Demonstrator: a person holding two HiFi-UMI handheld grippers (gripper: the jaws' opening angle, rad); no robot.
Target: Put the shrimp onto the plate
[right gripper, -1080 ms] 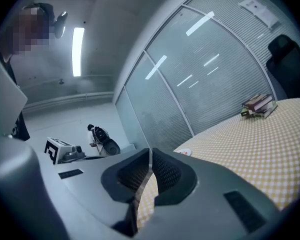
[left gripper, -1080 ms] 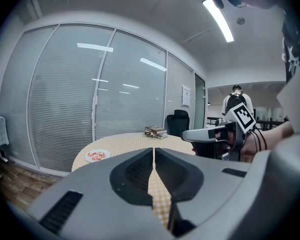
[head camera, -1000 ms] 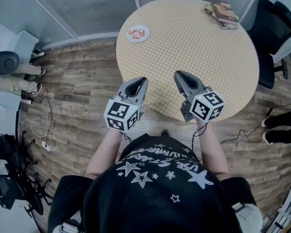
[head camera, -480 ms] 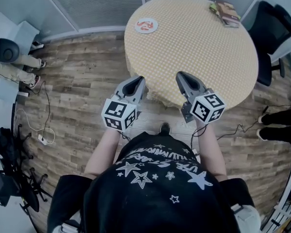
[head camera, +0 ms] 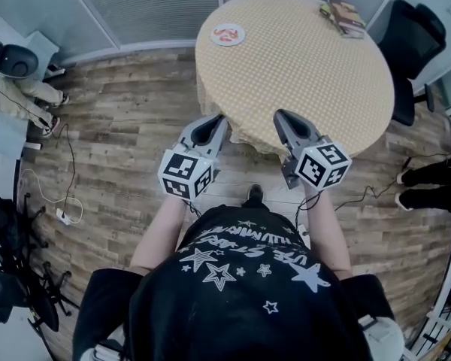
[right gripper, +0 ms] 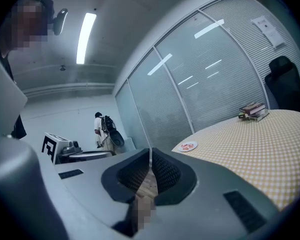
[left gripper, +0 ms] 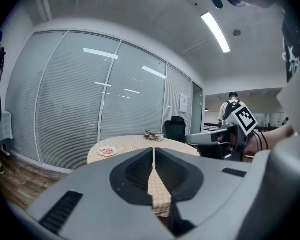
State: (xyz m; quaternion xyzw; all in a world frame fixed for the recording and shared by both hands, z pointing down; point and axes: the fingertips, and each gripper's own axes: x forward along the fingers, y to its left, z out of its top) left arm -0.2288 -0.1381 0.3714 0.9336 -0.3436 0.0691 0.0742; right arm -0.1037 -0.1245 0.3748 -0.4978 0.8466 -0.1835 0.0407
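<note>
The left gripper (head camera: 213,120) and right gripper (head camera: 283,116), jaws together and empty, hover near the counter (head camera: 308,66) edge, seemingly idle, since the shrimp (head camera: 225,34) already lies on the far plate (head camera: 240,35).

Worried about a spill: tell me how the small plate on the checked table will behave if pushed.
The plate looks flat and shallow, so it probably slides rather than tips. It sits near the table's edge, so an outward push could drop it. The shrimp on it may shift.
</note>
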